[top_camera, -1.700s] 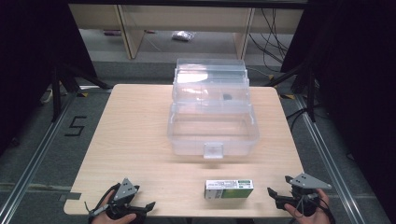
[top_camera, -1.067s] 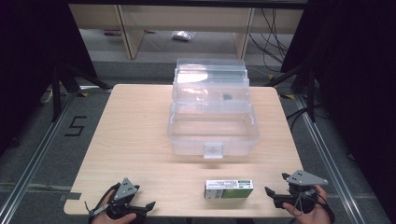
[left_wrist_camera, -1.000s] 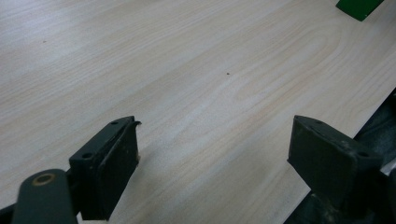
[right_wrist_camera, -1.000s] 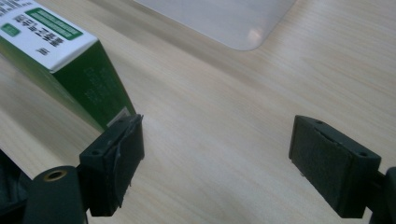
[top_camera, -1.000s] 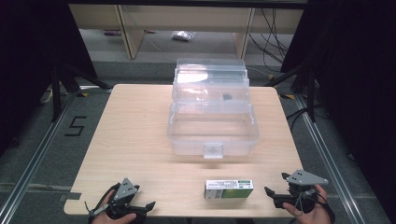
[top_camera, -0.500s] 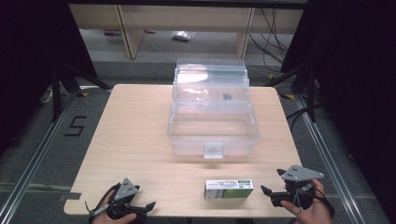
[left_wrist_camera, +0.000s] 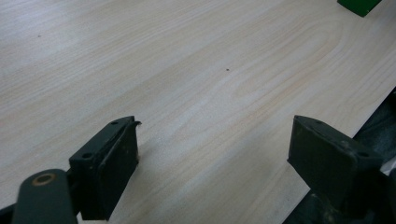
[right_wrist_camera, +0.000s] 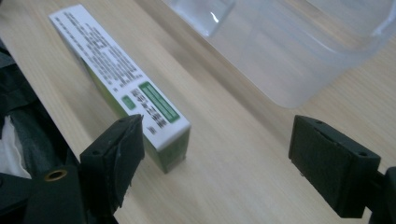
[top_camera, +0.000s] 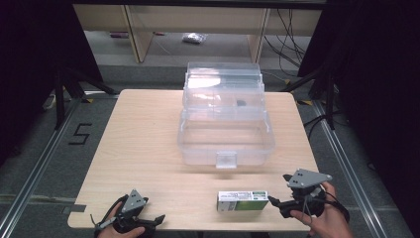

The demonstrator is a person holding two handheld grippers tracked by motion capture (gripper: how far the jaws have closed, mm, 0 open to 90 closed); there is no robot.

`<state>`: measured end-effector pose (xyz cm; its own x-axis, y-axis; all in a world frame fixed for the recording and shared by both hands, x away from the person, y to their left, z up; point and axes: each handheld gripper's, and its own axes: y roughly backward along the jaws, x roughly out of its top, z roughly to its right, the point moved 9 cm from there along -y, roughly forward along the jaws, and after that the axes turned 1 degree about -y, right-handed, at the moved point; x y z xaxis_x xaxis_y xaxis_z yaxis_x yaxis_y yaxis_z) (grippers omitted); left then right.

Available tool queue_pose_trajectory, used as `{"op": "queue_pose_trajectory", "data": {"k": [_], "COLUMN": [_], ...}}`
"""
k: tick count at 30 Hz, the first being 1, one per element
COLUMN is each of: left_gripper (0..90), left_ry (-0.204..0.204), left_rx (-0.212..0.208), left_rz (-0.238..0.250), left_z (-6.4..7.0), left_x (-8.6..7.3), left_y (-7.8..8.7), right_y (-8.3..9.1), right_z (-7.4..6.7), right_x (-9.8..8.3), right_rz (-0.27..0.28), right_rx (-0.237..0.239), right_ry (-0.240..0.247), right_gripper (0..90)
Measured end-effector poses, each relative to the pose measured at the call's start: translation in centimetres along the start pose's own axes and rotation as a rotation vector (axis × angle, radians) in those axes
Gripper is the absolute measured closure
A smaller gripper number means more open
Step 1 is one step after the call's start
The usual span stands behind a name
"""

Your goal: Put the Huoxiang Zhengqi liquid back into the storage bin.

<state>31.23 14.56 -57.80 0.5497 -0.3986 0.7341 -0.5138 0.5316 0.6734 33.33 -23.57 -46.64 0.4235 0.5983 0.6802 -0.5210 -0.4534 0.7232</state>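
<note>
right gripper (top_camera: 275, 203): mine, jaws wide, just right of box (top_camera: 242, 201)
left gripper (top_camera: 157, 218): mine, jaws wide, well left of box

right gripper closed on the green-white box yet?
No, the right gripper stands open, and the box lies on the table beside one jaw, not between them.

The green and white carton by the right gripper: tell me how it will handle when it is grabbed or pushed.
The green and white carton looks like thin card, so probably light and liable to dent under a hard squeeze. It lies flat on its broad face on the table, so it should slide rather than roll or tip. The right gripper, open, has one jaw at its end; a nudge there might swivel it.
</note>
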Motion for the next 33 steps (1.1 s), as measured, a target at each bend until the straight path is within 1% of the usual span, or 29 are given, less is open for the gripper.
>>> {"op": "queue_pose_trajectory", "data": {"k": [1,2,3,4,5,6,7,8,10,11,12,13,14,17,19,20,21,22,23,24,25,26,27,28,29,30,31,32,33], "left_gripper": [15.5,15.5,15.5,15.5,15.5,15.5,15.5,15.5,15.5,15.5,15.5,15.5,15.5,15.5,15.5,15.5,15.5,15.5,15.5,15.5,15.5,15.5,15.5,15.5,15.5,15.5,15.5,15.5,15.5], "left_ry": [-0.005,-0.003,-0.005,0.003,0.0,0.002,-0.005,-0.004,0.002,0.0,-0.003,-0.004,-0.004,-0.003,-0.004,-0.005,-0.002,-0.002,0.012,0.012,0.006,0.006,0.002,-0.004,0.005,0.003,-0.007,0.014,-0.014], "left_rx": [-0.005,-0.003,-0.002,-0.001,0.001,0.001,0.0,0.0,-0.001,0.0,-0.001,-0.002,-0.004,-0.002,-0.001,-0.001,-0.001,-0.001,-0.01,-0.01,-0.008,-0.008,0.001,-0.01,-0.01,-0.01,-0.01,-0.01,-0.007], "left_rz": [-0.002,-0.004,-0.008,-0.004,-0.001,0.005,0.002,-0.001,-0.003,0.002,0.002,0.002,0.0,-0.001,0.001,-0.001,-0.002,-0.002,0.012,0.012,0.005,0.005,0.003,-0.002,0.01,0.011,-0.002,0.01,-0.005], "left_z": [0.1,0.1,0.0,0.0,-0.1,0.0,-0.1,0.0,0.0,0.0,-0.1,0.0,0.0,0.0,0.0,0.0,-0.1,-0.1,0.2,0.2,0.1,0.1,-0.1,0.1,0.1,0.1,0.0,0.2,0.0], "left_x": [0.0,0.0,-0.1,0.0,0.0,0.1,0.0,0.0,0.0,0.0,0.0,0.0,0.0,0.1,0.0,0.0,0.0,0.0,0.1,0.1,0.1,0.1,0.0,0.1,0.2,0.1,0.0,0.1,0.0], "left_y": [0.0,0.0,0.0,0.0,0.0,0.0,0.0,0.0,0.1,0.0,0.0,0.0,0.0,0.1,0.0,0.1,0.1,0.1,0.0,0.0,0.0,0.0,0.0,0.2,0.1,0.1,0.2,0.1,0.2], "right_y": [0.0,0.0,-0.1,-0.1,-0.4,-0.4,-0.9,-0.9,-1.2,-1.6,-1.6,-1.9,-1.9,-2.4,-2.6,-2.8,-3.0,-3.0,-3.4,-3.4,-3.6,-3.6,-3.8,-4.0,-4.2,-4.3,-4.5,-4.7,-4.9], "right_z": [-0.4,-0.4,-1.1,-1.1,-1.7,-1.7,-2.4,-2.4,-3.2,-3.8,-3.8,-4.2,-4.2,-4.7,-4.8,-5.0,-5.2,-5.2,-5.4,-5.4,-5.7,-5.7,-5.7,-5.8,-5.9,-6.0,-6.1,-6.2,-6.2], "right_x": [0.5,0.5,1.0,1.0,1.7,1.7,2.3,2.3,2.8,3.3,3.3,3.6,3.6,4.0,4.1,4.2,4.1,4.1,4.2,4.2,4.0,4.0,4.1,4.1,4.1,4.1,4.1,4.2,4.2], "right_rz": [-0.003,-0.003,-0.017,-0.017,-0.021,-0.021,-0.019,-0.019,-0.032,-0.042,-0.042,-0.065,-0.065,-0.098,-0.117,-0.131,-0.147,-0.147,-0.161,-0.161,-0.188,-0.188,-0.187,-0.194,-0.201,-0.215,-0.219,-0.225,-0.235], "right_rx": [0.005,0.005,0.028,0.028,0.057,0.057,0.086,0.086,0.109,0.131,0.131,0.138,0.138,0.152,0.143,0.155,0.16,0.16,0.164,0.164,0.167,0.167,0.172,0.177,0.177,0.182,0.19,0.192,0.188], "right_ry": [0.012,0.012,0.024,0.024,0.053,0.053,0.068,0.068,0.097,0.126,0.126,0.154,0.154,0.176,0.184,0.194,0.209,0.209,0.225,0.225,0.22,0.22,0.241,0.248,0.259,0.253,0.268,0.277,0.287], "right_gripper": [19.3,19.3,19.3,19.3,19.3,19.3,19.3,19.3,19.4,19.4,19.4,19.4,19.4,19.7,19.7,19.7,19.7,19.7,19.7,19.7,19.8,19.8,19.8,19.9,19.9,19.9,20.0,20.3,20.4]}}
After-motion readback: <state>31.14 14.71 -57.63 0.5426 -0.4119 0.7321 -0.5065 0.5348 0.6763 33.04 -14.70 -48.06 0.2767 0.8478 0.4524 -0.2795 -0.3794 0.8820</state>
